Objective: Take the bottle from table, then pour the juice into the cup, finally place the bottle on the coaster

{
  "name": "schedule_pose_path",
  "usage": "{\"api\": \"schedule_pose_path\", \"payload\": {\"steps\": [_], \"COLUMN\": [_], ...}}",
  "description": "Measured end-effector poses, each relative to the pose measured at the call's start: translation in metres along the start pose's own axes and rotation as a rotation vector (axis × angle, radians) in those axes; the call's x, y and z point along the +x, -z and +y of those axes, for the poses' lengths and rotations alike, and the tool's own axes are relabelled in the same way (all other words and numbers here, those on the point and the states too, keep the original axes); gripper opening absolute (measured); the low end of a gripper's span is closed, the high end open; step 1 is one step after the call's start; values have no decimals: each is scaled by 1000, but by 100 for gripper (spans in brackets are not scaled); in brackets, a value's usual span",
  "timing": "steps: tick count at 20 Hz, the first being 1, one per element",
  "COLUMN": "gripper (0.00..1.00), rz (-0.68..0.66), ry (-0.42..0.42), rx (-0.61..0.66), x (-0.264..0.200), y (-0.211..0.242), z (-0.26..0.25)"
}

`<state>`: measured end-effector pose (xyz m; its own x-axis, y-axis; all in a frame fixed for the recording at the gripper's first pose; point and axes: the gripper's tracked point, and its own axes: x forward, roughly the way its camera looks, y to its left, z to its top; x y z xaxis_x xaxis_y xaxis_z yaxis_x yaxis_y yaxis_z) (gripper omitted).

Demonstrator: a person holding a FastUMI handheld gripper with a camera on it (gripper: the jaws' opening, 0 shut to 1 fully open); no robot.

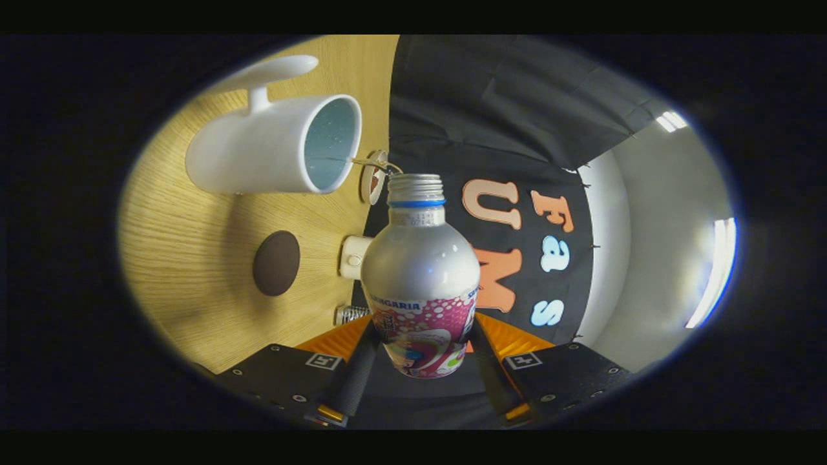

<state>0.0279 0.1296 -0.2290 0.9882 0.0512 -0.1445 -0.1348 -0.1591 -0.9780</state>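
A small white block (353, 257) and a ribbed silver cap (349, 314) are seen near the wooden table's (187, 239) edge.

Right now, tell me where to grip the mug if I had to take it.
Free the claw first; it is shut on the bottle. Take the mug by its handle, which juts clear of the body on the side away from the coaster.
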Motion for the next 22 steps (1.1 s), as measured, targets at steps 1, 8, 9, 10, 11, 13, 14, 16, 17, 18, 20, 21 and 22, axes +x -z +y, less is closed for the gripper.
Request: {"api": "schedule_pose_path", "payload": {"steps": [1, 8, 9, 10, 11, 13, 14, 16, 17, 18, 20, 21, 22], "gripper": [76, 76, 76, 76, 76, 76, 76, 76, 76, 76, 76, 76, 76], "rz": [1, -14, -17, -19, -21, -24, -26, -29, -30, -29, -26, -25, -23], "ry": [-1, 22, 28, 33, 38, 42, 45, 48, 50, 51, 53, 55, 56], "rx": [-5, -38, -44, -50, -52, -54, -58, -68, -72, -74, -79, -82, -86], "x": [0, 1, 0, 1, 1, 3, 4, 5, 5, 5, 4, 4, 4], "y": [0, -6, -8, -9, -9, -7, -7, -7, -7, -7, -8, -8, -8], "z": [-1, -11, -12, -14, -15, -15, -15, -17, -18, -18, -18, -19, -19]}}
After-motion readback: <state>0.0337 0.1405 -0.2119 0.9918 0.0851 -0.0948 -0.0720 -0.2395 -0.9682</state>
